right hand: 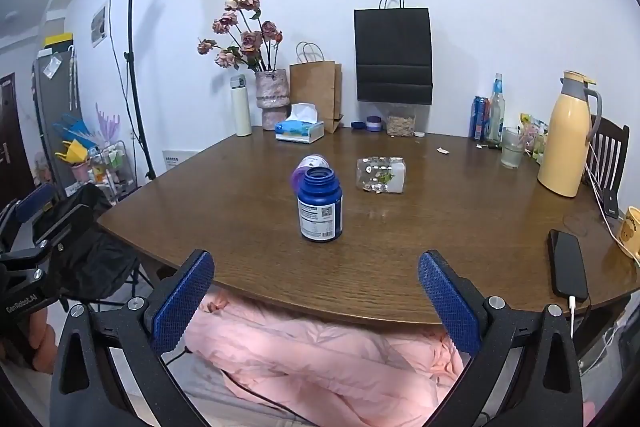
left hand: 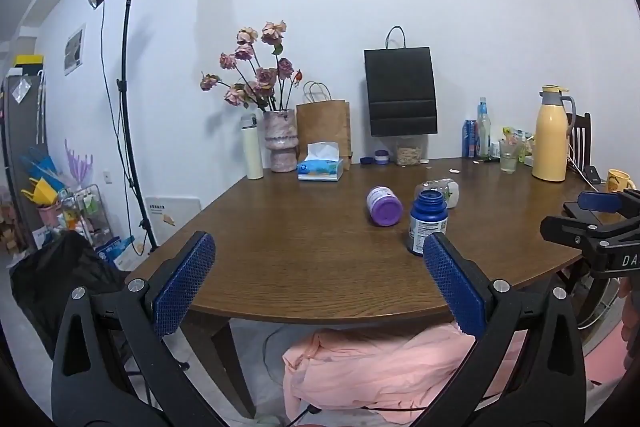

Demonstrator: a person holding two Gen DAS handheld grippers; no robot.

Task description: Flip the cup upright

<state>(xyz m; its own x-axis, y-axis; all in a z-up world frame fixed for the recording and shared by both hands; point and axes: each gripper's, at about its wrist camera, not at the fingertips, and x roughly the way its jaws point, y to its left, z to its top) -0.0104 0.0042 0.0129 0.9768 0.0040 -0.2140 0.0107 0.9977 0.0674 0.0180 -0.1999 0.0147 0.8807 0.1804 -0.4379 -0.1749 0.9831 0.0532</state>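
Note:
A blue bottle (left hand: 427, 222) stands upright mid-table; it also shows in the right wrist view (right hand: 319, 205). A purple bottle (left hand: 384, 206) lies on its side beside it, mostly hidden behind the blue one in the right wrist view (right hand: 310, 163). A clear bottle with a white cap (right hand: 381, 174) lies on its side behind them, also in the left wrist view (left hand: 442, 189). My left gripper (left hand: 318, 285) is open and empty, off the table's near edge. My right gripper (right hand: 316, 301) is open and empty, also off the near edge; it shows at the left wrist view's right side (left hand: 596, 223).
The brown wooden table (right hand: 400, 259) has a phone (right hand: 567, 265) at its right front, a yellow thermos jug (right hand: 568, 141), a glass (right hand: 512, 147), a tissue box (right hand: 299, 131), a vase (right hand: 271, 99) and paper bags along the back. Pink fabric (right hand: 320, 359) lies below the near edge.

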